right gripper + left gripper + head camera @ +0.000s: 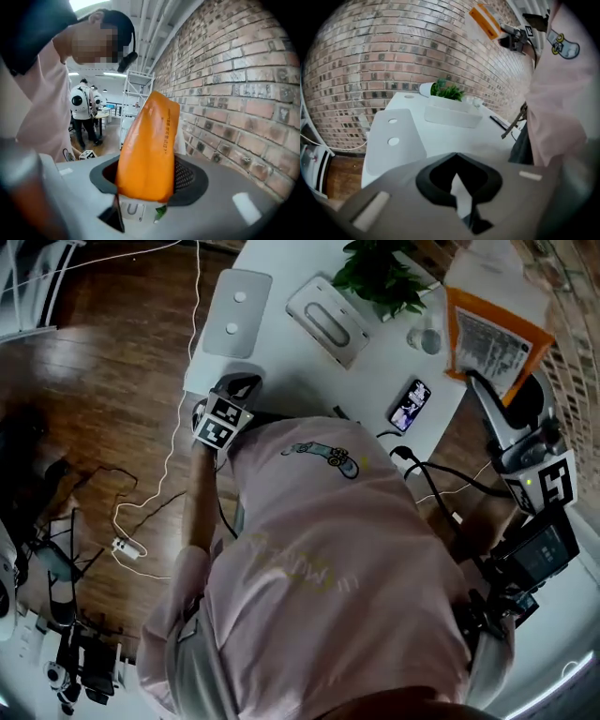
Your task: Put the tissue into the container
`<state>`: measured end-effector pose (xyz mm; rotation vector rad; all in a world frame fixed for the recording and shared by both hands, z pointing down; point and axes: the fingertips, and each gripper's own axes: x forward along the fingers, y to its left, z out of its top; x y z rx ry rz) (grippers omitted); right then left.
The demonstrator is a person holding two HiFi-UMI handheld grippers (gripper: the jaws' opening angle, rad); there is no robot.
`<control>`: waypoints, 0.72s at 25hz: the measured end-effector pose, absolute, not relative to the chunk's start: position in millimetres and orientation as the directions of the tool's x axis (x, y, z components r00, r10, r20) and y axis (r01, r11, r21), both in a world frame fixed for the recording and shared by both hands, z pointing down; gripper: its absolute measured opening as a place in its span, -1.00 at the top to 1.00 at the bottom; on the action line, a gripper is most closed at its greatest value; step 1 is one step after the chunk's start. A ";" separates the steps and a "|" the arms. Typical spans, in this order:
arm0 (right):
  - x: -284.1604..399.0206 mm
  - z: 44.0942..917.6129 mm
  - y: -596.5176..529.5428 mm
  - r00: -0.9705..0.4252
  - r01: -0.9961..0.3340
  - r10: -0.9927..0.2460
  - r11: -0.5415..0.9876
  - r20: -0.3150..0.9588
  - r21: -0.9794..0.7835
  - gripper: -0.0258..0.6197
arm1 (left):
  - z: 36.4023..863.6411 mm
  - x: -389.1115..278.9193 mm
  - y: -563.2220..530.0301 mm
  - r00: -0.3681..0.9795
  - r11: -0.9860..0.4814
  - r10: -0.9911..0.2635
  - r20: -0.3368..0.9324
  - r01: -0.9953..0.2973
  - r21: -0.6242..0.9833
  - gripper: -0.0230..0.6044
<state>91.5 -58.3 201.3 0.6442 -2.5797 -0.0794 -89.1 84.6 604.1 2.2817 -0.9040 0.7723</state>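
The right hand-held gripper (145, 187) is pinching the lower end of the orange tissue pack (147, 140) and holding it in the air beside the table's (375, 371) right edge. The white container (323, 315) near the far edge seems to be lying empty, so the carrying and the release are remaining. The pack's long axis is running along the jaws with the free end pointing away, while the left hand-held gripper (459, 187), jaws almost together and gripping nothing, is hovering at the near left corner.

Plant (449, 92) behind container (452, 115) on table (440, 140)
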 end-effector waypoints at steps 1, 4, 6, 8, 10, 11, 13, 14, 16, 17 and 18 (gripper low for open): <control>82.7 198.1 -57.7 -0.780 -0.430 -0.462 0.886 0.421 0.175 0.17 | 604.5 -89.6 82.7 0.607 -0.618 -0.416 0.677 -0.735 0.279 0.92; 70.2 212.7 -59.1 -0.751 -0.442 -0.483 0.874 0.450 0.202 0.07 | 604.5 -93.8 78.1 0.610 -0.610 -0.427 0.668 -0.739 0.285 0.92; 83.6 233.6 -61.8 -0.703 -0.478 -0.522 0.850 0.484 0.222 0.03 | 602.9 -97.1 77.1 0.612 -0.596 -0.439 0.658 -0.746 0.296 0.91; 89.3 245.4 -66.0 -0.690 -0.526 -0.549 0.828 0.471 0.195 0.02 | 601.7 -98.5 75.1 0.614 -0.584 -0.452 0.647 -0.752 0.305 0.91; 92.9 248.0 -69.8 -0.700 -0.574 -0.573 0.807 0.426 0.140 0.02 | 601.8 -98.9 72.6 0.617 -0.580 -0.459 0.640 -0.753 0.310 0.91; 95.1 246.8 -71.3 -0.705 -0.593 -0.585 0.796 0.402 0.118 0.02 | 602.0 -99.0 71.7 0.618 -0.579 -0.460 0.638 -0.753 0.313 0.91; 100.1 244.0 -73.3 -0.703 -0.618 -0.606 0.780 0.373 0.102 0.02 | 602.2 -98.8 70.4 0.623 -0.580 -0.459 0.634 -0.750 0.317 0.91; 103.4 244.7 -74.1 -0.693 -0.626 -0.616 0.772 0.375 0.113 0.02 | 601.9 -98.9 69.7 0.625 -0.581 -0.458 0.631 -0.748 0.319 0.91; 116.4 259.0 -74.7 -0.638 -0.630 -0.636 0.755 0.434 0.181 0.04 | 600.4 -99.6 67.7 0.632 -0.585 -0.459 0.624 -0.744 0.324 0.92; 128.7 277.3 -72.6 -0.588 -0.621 -0.638 0.750 0.498 0.228 0.05 | 599.5 -99.6 66.5 0.636 -0.586 -0.459 0.621 -0.742 0.327 0.91; 145.8 304.1 -66.7 -0.527 -0.603 -0.624 0.753 0.577 0.263 0.13 | 598.8 -99.2 65.5 0.639 -0.586 -0.459 0.617 -0.740 0.330 0.91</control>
